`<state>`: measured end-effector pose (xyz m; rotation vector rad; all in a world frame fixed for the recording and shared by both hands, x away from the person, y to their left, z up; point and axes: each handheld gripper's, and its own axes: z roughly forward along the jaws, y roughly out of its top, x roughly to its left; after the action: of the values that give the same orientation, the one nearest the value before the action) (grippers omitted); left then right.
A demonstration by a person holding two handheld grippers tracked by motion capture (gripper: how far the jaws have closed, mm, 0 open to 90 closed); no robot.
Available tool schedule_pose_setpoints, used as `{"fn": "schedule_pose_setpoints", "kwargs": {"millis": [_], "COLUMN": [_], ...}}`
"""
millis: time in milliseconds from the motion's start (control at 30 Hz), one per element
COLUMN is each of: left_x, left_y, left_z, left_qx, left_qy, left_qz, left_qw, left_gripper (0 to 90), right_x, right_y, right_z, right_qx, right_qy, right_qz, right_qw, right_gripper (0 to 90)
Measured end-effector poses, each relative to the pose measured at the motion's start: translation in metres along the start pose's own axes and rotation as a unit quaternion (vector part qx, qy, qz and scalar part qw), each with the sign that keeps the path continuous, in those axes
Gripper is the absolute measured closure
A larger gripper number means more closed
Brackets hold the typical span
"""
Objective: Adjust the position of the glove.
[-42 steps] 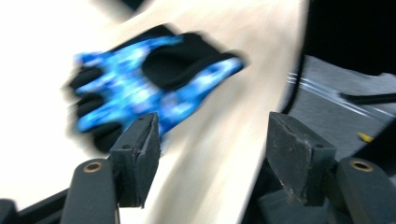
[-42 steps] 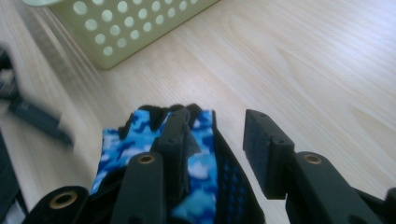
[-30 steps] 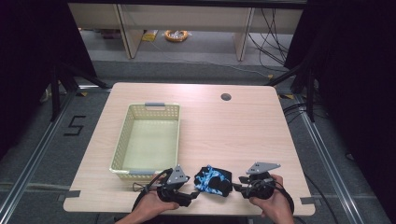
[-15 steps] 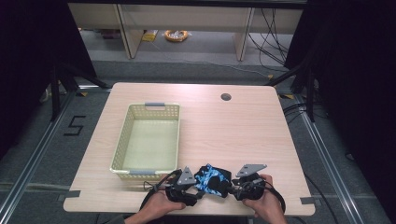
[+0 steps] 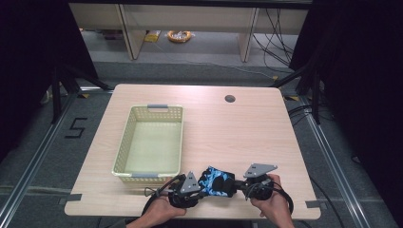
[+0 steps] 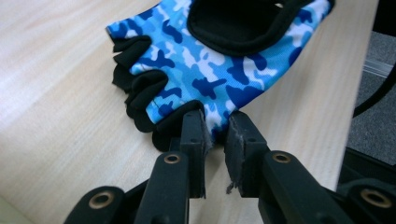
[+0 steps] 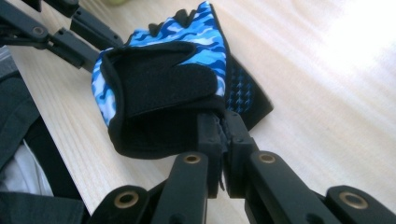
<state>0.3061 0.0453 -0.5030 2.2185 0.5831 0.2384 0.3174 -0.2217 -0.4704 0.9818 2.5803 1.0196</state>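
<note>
Gloves of this kind are floppy, and the blue camouflage fingerless glove with black trim (image 5: pixel 216 181) lies here at the near edge of the pale wooden table (image 5: pixel 237 133), just to the right of the near end of the pale yellow perforated plastic basket (image 5: pixel 151 142), which stands empty. The left gripper (image 6: pixel 215 135) has its jaws drawn nearly together over the camouflage fabric at the finger end, beside the short black finger stubs, with a thin fold of cloth pinched between them. The right gripper (image 7: pixel 222 126) is closed tight on the black cuff edge at the wrist opening, jaws almost meeting. In the high view the left gripper (image 5: pixel 187 187) and the right gripper (image 5: pixel 247 184) flank the glove, each held in one of the person's hands. The step in hand looks like a two-point grasp, taken at opposite ends before any lift; the glove appears to rest on the table, though the cuff end is raised a little. A sensible next move would be to lift both ends together, keeping the cloth lightly taut so that neither pinch slips, then carry it leftward and forward over the basket rim and let go once it hangs inside. The thin pinch at the finger end seems the likelier one to slip.
</note>
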Motion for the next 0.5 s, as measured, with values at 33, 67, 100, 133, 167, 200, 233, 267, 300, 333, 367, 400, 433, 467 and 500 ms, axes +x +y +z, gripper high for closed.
{"fn": "schedule_pose_setpoints", "kwargs": {"millis": [33,67,100,133,167,200,233,267,300,333,367,400,433,467,500], "left_x": [-0.001,-0.002,-0.001,-0.002,-0.001,-0.002,-0.003,-0.002,-0.004,-0.004,-0.007,-0.007,-0.008,-0.009,-0.012], "left_y": [0.001,0.002,0.004,0.005,0.006,0.007,0.009,0.01,0.012,0.013,0.014,0.015,0.015,0.015,0.015], "left_z": [-0.002,-0.003,-0.005,-0.005,-0.006,-0.005,-0.005,-0.005,-0.003,-0.001,0.002,0.003,0.004,0.007,0.009], "left_qx": [-0.001,-0.005,-0.005,-0.006,-0.003,-0.01,-0.014,-0.01,-0.01,-0.009,-0.017,-0.01,-0.001,-0.009,-0.005], "left_qy": [-0.001,-0.003,-0.008,-0.006,-0.005,-0.007,-0.005,-0.004,-0.003,-0.004,-0.002,0.0,-0.003,-0.006,-0.004], "left_qz": [0.001,-0.002,0.007,0.005,0.006,0.0,-0.004,0.002,-0.005,-0.003,-0.014,-0.003,0.008,0.002,0.0], "left_qw": [1.0,1.0,0.9999,1.0,1.0,0.9999,0.9999,0.9999,0.9999,0.9999,0.9998,0.9999,1.0,0.9999,1.0], "left_gripper": [77.2,77.2,77.2,77.7,78.4,79.3,79.8,80.1,80.3,80.4,80.5,80.6,80.6,80.6,80.5], "right_x": [0.0,0.001,0.0,0.0,0.0,-0.002,-0.004,-0.005,-0.007,-0.012,-0.015,-0.018,-0.021,-0.024,-0.025], "right_y": [0.0,0.003,0.003,0.006,0.007,0.009,0.011,0.013,0.015,0.018,0.019,0.02,0.021,0.022,0.021], "right_z": [0.001,-0.002,-0.001,-0.001,-0.001,-0.001,-0.001,-0.002,-0.002,-0.001,0.0,0.001,0.001,0.003,0.006], "right_qx": [-0.011,0.001,-0.01,-0.006,-0.006,-0.005,-0.004,0.003,-0.003,0.0,-0.001,-0.001,0.005,0.006,0.002], "right_qy": [-0.005,-0.003,-0.006,-0.005,-0.008,-0.009,-0.009,-0.008,-0.01,-0.013,-0.014,-0.016,-0.013,-0.009,-0.008], "right_qz": [-0.004,0.004,-0.004,-0.002,-0.001,-0.009,-0.012,-0.011,-0.011,-0.024,-0.027,-0.031,-0.03,-0.031,-0.031], "right_qw": [0.9999,1.0,0.9999,1.0,0.9999,0.9999,0.9999,0.9999,0.9999,0.9996,0.9995,0.9994,0.9995,0.9995,0.9995], "right_gripper": [88.1,88.1,88.1,88.2,88.2,88.2,88.2,88.2,88.2,88.2,88.2,88.2,88.2,88.1,88.1]}}
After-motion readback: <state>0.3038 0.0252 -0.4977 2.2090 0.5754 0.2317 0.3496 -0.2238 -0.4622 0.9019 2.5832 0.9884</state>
